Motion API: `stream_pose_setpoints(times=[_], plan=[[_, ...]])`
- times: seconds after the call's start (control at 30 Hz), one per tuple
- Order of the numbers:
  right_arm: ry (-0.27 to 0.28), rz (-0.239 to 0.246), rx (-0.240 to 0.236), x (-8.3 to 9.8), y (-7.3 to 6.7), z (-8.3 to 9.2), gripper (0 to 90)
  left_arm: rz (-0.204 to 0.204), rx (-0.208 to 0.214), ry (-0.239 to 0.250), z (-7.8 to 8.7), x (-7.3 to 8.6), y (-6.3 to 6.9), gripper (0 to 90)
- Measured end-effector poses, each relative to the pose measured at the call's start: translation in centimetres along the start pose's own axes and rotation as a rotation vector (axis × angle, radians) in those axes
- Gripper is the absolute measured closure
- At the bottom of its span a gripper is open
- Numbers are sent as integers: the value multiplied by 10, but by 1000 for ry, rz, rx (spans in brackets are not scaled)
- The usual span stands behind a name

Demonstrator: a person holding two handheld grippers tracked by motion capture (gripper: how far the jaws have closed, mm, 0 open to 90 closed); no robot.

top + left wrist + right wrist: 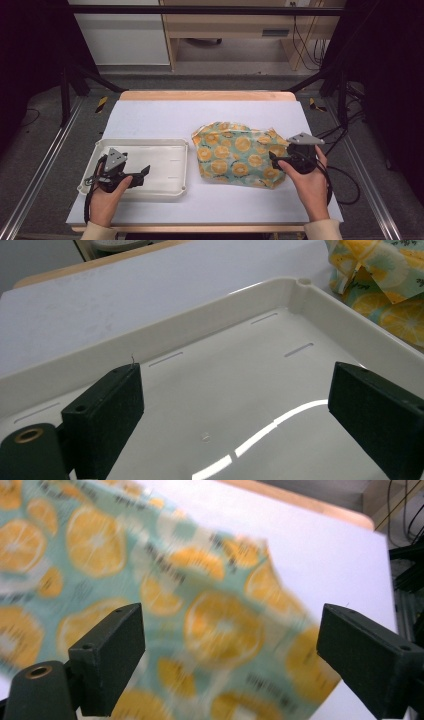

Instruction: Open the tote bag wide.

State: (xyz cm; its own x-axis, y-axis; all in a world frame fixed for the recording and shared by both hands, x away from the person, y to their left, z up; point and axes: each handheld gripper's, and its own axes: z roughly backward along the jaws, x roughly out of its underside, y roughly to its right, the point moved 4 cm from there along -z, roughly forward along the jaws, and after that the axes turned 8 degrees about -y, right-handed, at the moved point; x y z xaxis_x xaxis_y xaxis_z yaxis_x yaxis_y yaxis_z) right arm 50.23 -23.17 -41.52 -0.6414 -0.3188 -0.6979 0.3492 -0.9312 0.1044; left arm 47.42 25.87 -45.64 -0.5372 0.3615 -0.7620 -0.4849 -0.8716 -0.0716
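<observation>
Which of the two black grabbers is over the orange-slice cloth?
The right gripper, jaws open, at the cloth; the left gripper hangs over the white tray instead.

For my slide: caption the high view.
Open left gripper over empty cream plastic tray; open right gripper at orange-slice-printed teal cloth.

Bare tabletop [165, 117] beyond tray [185, 170]

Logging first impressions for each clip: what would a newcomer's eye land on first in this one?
The orange-slice patterned cloth stands out first, lying crumpled on the white table cover right of centre. The right gripper sits at its right edge with jaws wide apart and nothing between them. To the left lies an empty cream tray, with the left gripper, also open, over it.
</observation>
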Motion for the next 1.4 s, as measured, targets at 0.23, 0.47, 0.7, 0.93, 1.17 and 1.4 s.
stream_pose_setpoints(times=[0.23, 0.47, 0.7, 0.93, 1.17, 1.4], plan=[[-39, 4, -38, -23, 11, -17, 100, -2, 4, -3, -1, 0, 0, 79], [-85, -9, -55, -35, 19, -48, 89, -11, 10, -6, -1, 0, 1, 80], [-93, -26, -45, -47, 23, -56, 127, -20, 9, -6, -1, -1, 3, 82], [-157, -66, -58, -47, 32, -64, 138, -17, 13, -3, -2, -1, 4, 83], [-162, -57, -151, -34, 22, -63, 696, -27, 12, -5, -2, -1, 5, 83], [-2, -60, -183, -18, 7, -28, 900, -41, 16, -16, -4, -2, 9, 86]])
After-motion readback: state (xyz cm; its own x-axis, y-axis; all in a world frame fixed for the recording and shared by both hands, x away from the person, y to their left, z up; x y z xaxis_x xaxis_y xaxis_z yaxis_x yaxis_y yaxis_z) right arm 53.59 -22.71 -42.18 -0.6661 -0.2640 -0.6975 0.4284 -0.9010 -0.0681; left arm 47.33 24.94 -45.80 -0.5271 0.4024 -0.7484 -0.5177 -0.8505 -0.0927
